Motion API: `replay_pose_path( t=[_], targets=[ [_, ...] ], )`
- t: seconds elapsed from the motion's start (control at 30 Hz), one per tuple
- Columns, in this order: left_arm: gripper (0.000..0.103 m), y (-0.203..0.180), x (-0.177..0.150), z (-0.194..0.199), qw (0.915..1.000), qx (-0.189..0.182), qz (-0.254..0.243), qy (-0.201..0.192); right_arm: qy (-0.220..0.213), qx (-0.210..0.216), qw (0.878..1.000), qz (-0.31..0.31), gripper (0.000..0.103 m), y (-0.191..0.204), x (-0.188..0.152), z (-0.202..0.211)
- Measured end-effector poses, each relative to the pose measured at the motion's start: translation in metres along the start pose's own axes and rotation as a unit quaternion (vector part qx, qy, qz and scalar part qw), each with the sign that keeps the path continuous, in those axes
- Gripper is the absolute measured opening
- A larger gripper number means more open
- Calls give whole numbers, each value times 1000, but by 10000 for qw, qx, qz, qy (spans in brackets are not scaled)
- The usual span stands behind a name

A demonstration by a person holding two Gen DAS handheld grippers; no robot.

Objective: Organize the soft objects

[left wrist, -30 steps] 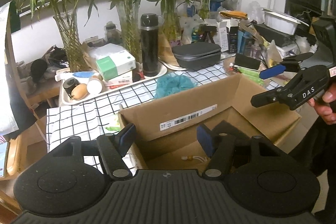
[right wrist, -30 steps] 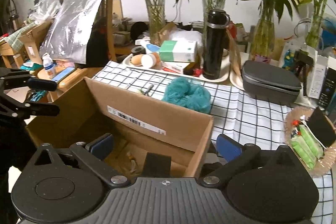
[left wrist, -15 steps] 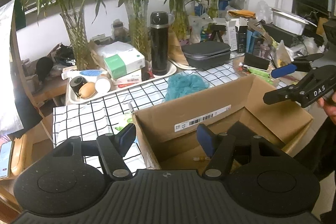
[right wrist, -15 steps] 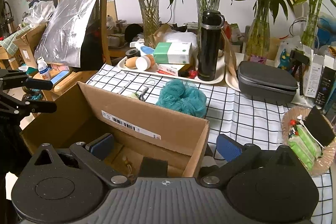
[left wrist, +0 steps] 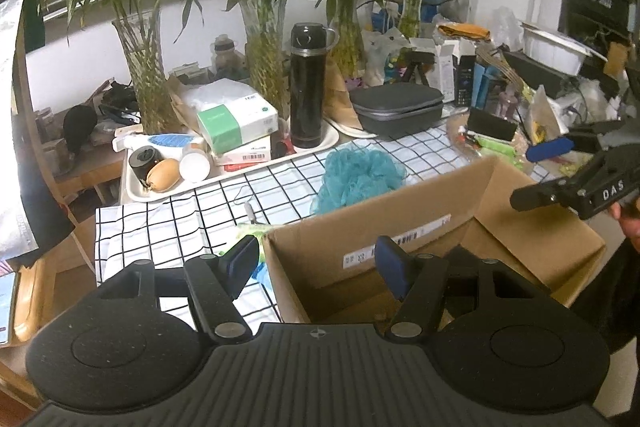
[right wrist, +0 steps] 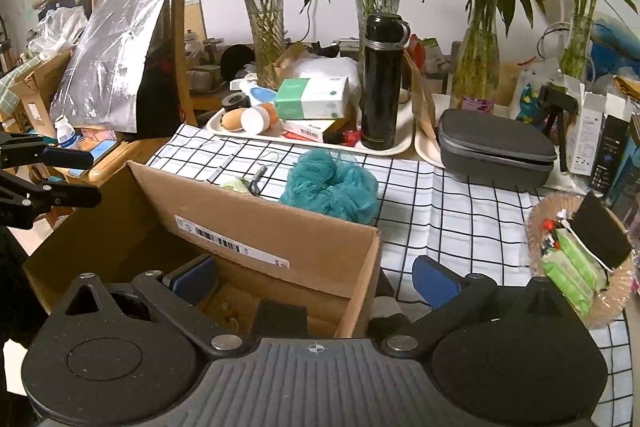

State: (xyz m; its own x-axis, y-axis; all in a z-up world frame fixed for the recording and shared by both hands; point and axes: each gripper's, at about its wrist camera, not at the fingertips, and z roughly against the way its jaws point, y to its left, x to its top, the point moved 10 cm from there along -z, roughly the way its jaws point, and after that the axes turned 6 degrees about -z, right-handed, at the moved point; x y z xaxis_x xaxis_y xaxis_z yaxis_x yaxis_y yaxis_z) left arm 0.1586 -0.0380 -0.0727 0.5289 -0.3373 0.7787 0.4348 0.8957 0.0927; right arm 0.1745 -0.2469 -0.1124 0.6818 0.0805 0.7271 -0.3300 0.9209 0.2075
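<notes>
A brown box (right wrist: 256, 227) sits at the near edge of the desk (right wrist: 460, 211), open on top, likely so soft things can be dropped in. A dark block, maybe a sponge (right wrist: 280, 315), already lies on its floor. The blue-green puff (right wrist: 332, 187) rests on the checked cloth just behind the far wall of the box, apart from both tools. It looks soft and squashy, so I think it goes in next.

The left tool (left wrist: 316, 261) hangs over the box's left corner with its blue pads (left wrist: 390, 263) apart and nothing between them. One pad is outside the box wall and one is over the inside. The right tool (right wrist: 316, 281) is spread wide too and holds nothing. It sits across the box's right corner.

A basket (right wrist: 580, 307) at the right edge holds green packs and another dark block, which may be soft too. The tray (right wrist: 384, 149) with the black bottle (right wrist: 382, 83) stands well back, out of the way.
</notes>
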Motion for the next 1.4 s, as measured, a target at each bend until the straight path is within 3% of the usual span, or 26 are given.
replay_pose_path(
  t=[0.6,0.83,1.17,1.4],
  targets=[
    [63,32,33,-46,9998,8,12,-188,-220,-59,9993,-285,103,-6,14,-7],
    [63,47,19,-66,9997,227,53,-93,-296,-51,9992,-280,103,-8,25,-13],
    [63,48,24,-74,9998,86,170,-92,-434,69,9985,-323,103,-14,37,-14],
    [63,39,31,-75,9996,-2,199,-176,-481,-161,9985,-205,103,-33,45,-23]
  ],
)
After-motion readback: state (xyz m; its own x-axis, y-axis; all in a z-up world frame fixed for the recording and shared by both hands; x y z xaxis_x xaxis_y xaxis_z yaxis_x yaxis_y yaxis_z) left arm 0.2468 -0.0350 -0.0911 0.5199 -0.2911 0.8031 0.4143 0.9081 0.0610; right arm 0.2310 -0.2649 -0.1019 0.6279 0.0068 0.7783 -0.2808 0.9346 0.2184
